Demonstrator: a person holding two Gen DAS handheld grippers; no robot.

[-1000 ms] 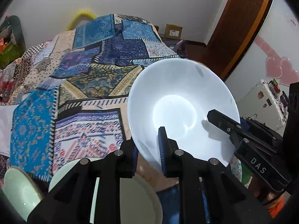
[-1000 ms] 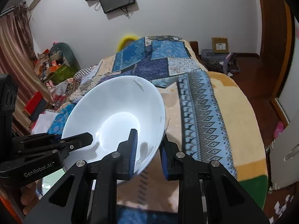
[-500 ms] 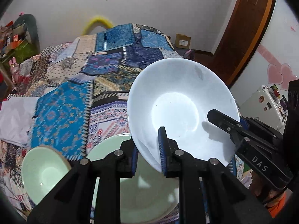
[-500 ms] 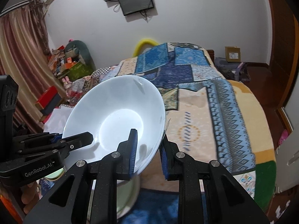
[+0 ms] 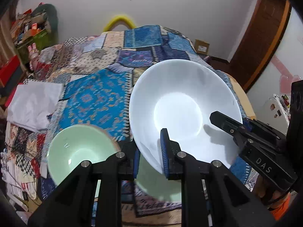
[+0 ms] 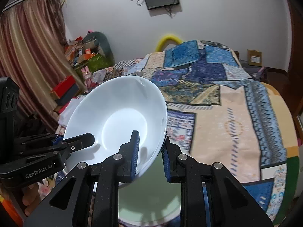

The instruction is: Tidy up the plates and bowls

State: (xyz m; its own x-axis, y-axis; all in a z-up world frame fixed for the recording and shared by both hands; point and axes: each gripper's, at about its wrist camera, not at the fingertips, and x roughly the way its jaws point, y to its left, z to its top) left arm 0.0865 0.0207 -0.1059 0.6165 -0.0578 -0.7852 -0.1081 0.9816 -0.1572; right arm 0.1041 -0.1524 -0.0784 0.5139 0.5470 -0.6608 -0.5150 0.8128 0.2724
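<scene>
A large white bowl (image 5: pixel 181 111) hangs tilted above the patchwork bed, held by both grippers at opposite rims. My left gripper (image 5: pixel 149 157) is shut on its near rim, one pad inside and one outside. My right gripper (image 5: pixel 231 122) is shut on the right rim. In the right wrist view the white bowl (image 6: pixel 117 117) sits between my right gripper (image 6: pixel 149 151) and my left gripper (image 6: pixel 79 141). A pale green bowl (image 5: pixel 79 151) rests on the bed at lower left. A pale green plate (image 5: pixel 157 185) lies partly hidden under the white bowl, and the green plate (image 6: pixel 147 194) shows again below my right fingers.
The quilt-covered bed (image 6: pixel 236 123) stretches away to the far wall. A folded white cloth (image 5: pixel 34 106) lies at its left edge. Boxes and clutter (image 6: pixel 83 53) stack by the curtain. A wooden door (image 5: pixel 265 43) and a cardboard box (image 5: pixel 201 46) stand on the right.
Both grippers have carried the white bowl across the bed, still gripped the same way. The green bowl and green plate have come from the frame's edge to just below the white bowl.
</scene>
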